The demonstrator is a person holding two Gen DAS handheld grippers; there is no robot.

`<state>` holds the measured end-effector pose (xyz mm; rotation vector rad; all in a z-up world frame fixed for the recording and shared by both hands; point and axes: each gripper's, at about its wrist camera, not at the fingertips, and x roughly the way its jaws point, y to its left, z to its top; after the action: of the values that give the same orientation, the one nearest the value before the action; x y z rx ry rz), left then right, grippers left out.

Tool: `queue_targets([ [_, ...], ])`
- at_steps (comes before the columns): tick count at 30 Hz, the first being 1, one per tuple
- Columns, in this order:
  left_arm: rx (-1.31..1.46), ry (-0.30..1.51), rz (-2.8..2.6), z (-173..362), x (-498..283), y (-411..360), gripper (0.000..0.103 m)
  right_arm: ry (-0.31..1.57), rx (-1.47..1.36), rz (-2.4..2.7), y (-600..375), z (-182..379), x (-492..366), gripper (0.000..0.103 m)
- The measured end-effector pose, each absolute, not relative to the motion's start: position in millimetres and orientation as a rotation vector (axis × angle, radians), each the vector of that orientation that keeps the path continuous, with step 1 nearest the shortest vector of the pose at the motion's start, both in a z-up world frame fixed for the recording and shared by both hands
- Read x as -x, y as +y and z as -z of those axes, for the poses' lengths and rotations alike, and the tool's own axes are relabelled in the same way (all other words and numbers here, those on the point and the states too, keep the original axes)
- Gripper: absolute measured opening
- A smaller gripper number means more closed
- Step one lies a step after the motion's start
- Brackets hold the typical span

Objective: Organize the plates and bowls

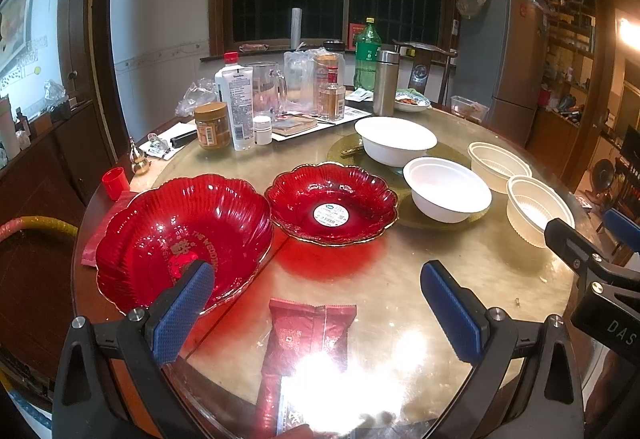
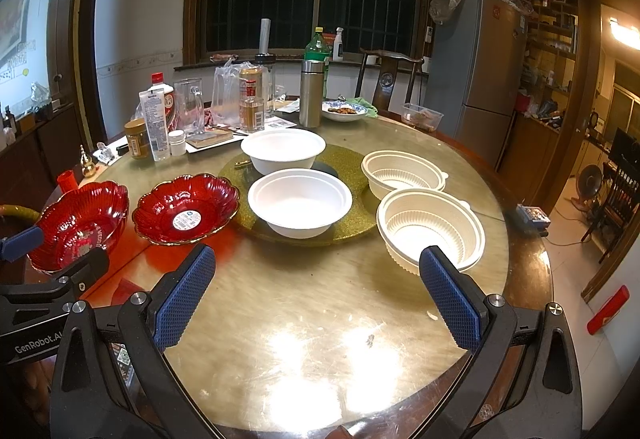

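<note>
Two red glass plates sit on the round table's left side: a large one (image 1: 184, 239) (image 2: 80, 223) and a smaller one with a sticker (image 1: 332, 203) (image 2: 186, 209). Two white bowls (image 2: 298, 203) (image 2: 282, 149) rest on a gold mat. Right of them are two cream ribbed bowls (image 2: 430, 227) (image 2: 402, 173). My left gripper (image 1: 318, 275) is open; its left finger overlaps the large plate's near rim and nothing is between the pads. My right gripper (image 2: 318, 259) is also open over bare table, its right finger just before the nearer ribbed bowl.
A red packet (image 1: 312, 335) lies on the glass table top (image 2: 304, 299) under the left gripper. Bottles, a jar, a glass mug (image 1: 268, 87), a steel flask (image 2: 312, 93) and a dish of food crowd the far side. A red cup (image 1: 115, 181) stands at the left edge.
</note>
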<state>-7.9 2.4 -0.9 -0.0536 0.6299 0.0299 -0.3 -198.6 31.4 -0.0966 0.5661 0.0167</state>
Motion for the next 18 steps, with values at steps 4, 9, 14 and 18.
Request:
queue_targets([
  [4, 0.052, 0.630, -0.032, 1, 7, 1, 0.103, 0.568, 0.096, -0.017, -198, -32, 1, 0.103],
  [9, 0.051, 0.630, -0.032, 1, 8, 1, 0.103, 0.570, 0.094, -0.019, -197, -32, 1, 0.103],
  [14, 0.062, 0.638, -0.017, 0, 9, 3, 0.103, 0.618, 0.043, -0.109, -178, -32, 0, 0.103],
  [18, 0.157, 0.652, 0.004, -1, 23, 39, 0.103, 0.770, 0.050, -0.318, -149, -17, -18, 0.103],
])
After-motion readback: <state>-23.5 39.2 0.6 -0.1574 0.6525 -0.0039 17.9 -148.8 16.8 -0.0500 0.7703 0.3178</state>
